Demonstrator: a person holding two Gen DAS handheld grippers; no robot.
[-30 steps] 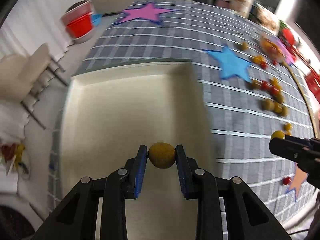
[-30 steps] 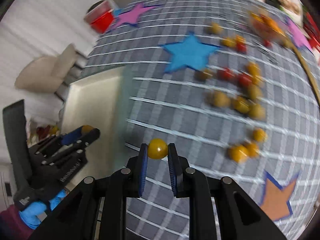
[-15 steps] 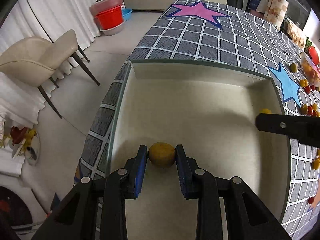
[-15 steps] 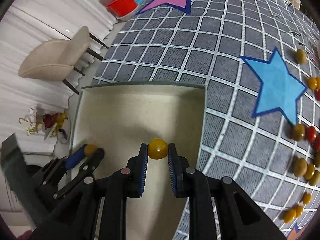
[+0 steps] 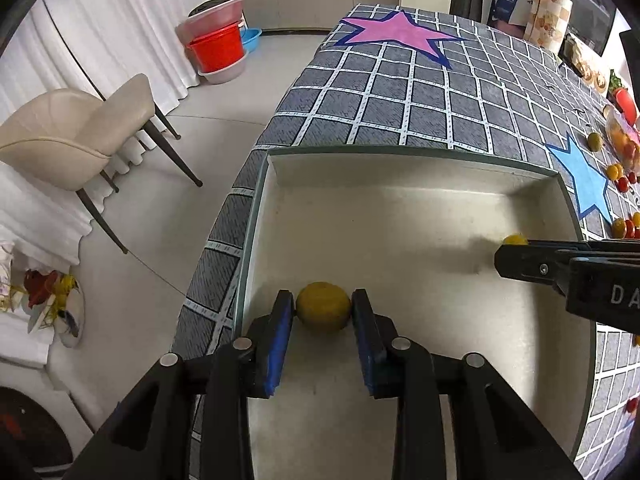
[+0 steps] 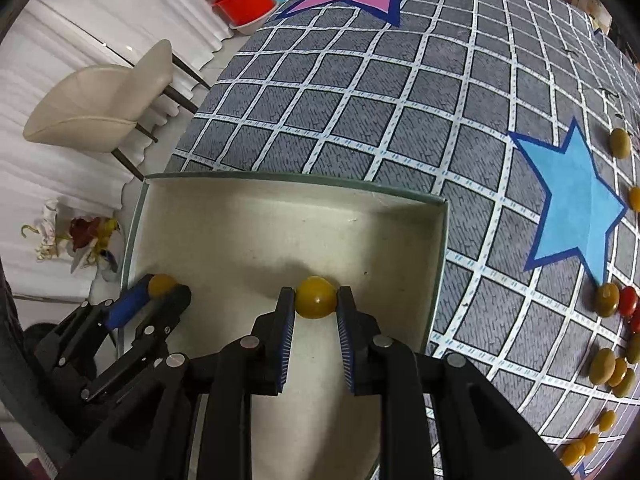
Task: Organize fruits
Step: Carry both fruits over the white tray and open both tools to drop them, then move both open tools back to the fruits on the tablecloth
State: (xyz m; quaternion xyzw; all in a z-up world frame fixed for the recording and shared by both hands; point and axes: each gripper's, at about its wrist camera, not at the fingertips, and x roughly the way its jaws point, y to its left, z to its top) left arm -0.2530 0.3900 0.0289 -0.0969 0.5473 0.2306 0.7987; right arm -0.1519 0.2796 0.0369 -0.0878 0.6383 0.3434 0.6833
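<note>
A shallow cream box with a green rim (image 5: 400, 152) (image 6: 288, 178) lies at the table's near left corner. My left gripper (image 5: 323, 296) hangs low over the box's left side with a dull yellow-green round fruit (image 5: 323, 307) between its blue pads. Its jaws are opening, and the pads still touch the fruit. My right gripper (image 6: 315, 294) is over the middle of the box with a smaller, brighter yellow fruit (image 6: 315, 298) between its pads. Those jaws are opening too, still in contact. Each gripper also shows in the other's view: right gripper (image 5: 508, 248), left gripper (image 6: 164, 290).
Several loose yellow, green and red small fruits (image 6: 604, 300) lie on the checked tablecloth to the right, past a blue star (image 6: 576, 208). A pink star (image 5: 396, 32) marks the far end. Beyond the table edge on the left stand a beige chair (image 5: 72, 136) and red tubs (image 5: 218, 52).
Both grippers have moved from over the cloth to over the box and come lower. Each still has its fruit between its pads.
</note>
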